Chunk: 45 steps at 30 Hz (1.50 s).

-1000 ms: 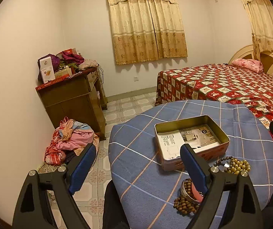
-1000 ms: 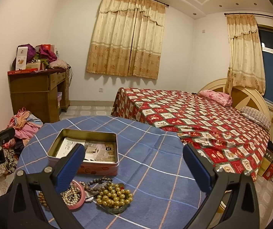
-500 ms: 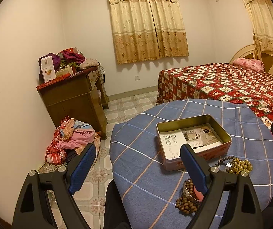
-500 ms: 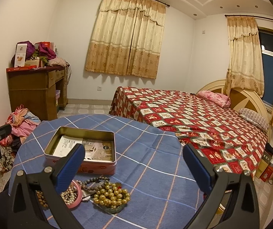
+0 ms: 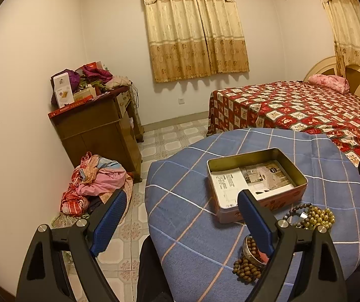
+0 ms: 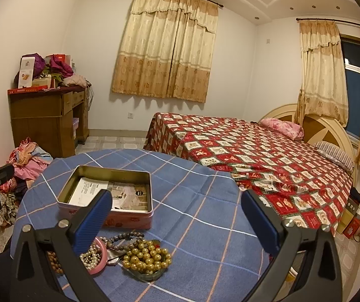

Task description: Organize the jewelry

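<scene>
On the round table draped in a blue checked cloth, an open rectangular metal tin with printed paper lying inside sat at the centre left of the right wrist view. Below it, in the lower part of the frame, the jewelry lay in a loose group on the cloth: a string of golden-olive round beads on a small glass dish, a strand of dark grey beads just beside the tin's front wall, and a pink bangle with pearl-like beads inside it. A string of brown wooden beads lay at the lower centre-right of the left wrist view, touching a silver-coloured bangle.

The left gripper stood released, jaws spread wide, holding nothing, one blue pad over the floor and the other over the table. The right gripper was likewise released and empty above the cloth.

At upper left stood a brown wooden cabinet; a bed with a red patterned cover filled the right.
</scene>
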Motion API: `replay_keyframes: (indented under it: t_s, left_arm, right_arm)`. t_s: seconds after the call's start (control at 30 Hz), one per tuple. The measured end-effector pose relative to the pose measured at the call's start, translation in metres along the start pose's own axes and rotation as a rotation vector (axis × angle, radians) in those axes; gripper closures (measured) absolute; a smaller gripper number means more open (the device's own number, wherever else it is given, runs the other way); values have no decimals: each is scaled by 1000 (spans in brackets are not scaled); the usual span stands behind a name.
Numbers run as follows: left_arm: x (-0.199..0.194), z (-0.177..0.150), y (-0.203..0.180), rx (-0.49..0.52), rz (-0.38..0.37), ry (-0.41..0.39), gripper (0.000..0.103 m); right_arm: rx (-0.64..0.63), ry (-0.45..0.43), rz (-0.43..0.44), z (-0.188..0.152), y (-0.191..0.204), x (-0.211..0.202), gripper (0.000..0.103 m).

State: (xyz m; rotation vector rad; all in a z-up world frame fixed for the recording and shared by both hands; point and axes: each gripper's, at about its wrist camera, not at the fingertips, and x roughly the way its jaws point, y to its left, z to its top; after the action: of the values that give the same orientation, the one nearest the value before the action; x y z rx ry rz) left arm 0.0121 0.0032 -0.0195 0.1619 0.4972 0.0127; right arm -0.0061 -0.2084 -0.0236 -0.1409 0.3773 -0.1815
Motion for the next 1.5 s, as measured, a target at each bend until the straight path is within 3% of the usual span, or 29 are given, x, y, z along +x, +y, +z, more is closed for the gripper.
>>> replay_keyframes:
  t_s: [0.27, 0.57, 0.77, 1.13, 1.23, 1.3, 1.37, 1.4, 1.5]
  left_arm:
    - [22, -12, -3, 12, 18, 47, 13]
    - [59, -37, -15, 39, -15, 151, 13]
    - [64, -44, -39, 79, -74, 153, 13]
    - [90, -52, -93, 184, -195, 194, 14]
    - [95, -57, -104, 206, -235, 221, 36]
    - [99, -60, -107, 207, -264, 246, 57]
    - [98, -61, -109, 209, -275, 243, 62]
    - [97, -60, -109, 209, -275, 236, 72]
    - [95, -55, -102, 173, -312, 233, 85]
  right_arm:
    - [-9, 33, -16, -12, 3, 17, 0]
    - [-25, 149, -16, -42, 8, 51, 2]
    - [-28, 210, -20, -57, 8, 66, 3]
    - [11, 289, 7, -72, 4, 85, 19]
    - [7, 295, 7, -74, 6, 86, 19]
    - [4, 297, 8, -74, 7, 87, 19]
    - [2, 298, 8, -75, 7, 87, 19]
    - [4, 299, 8, -75, 6, 89, 19]
    - [10, 303, 5, -76, 5, 90, 19]
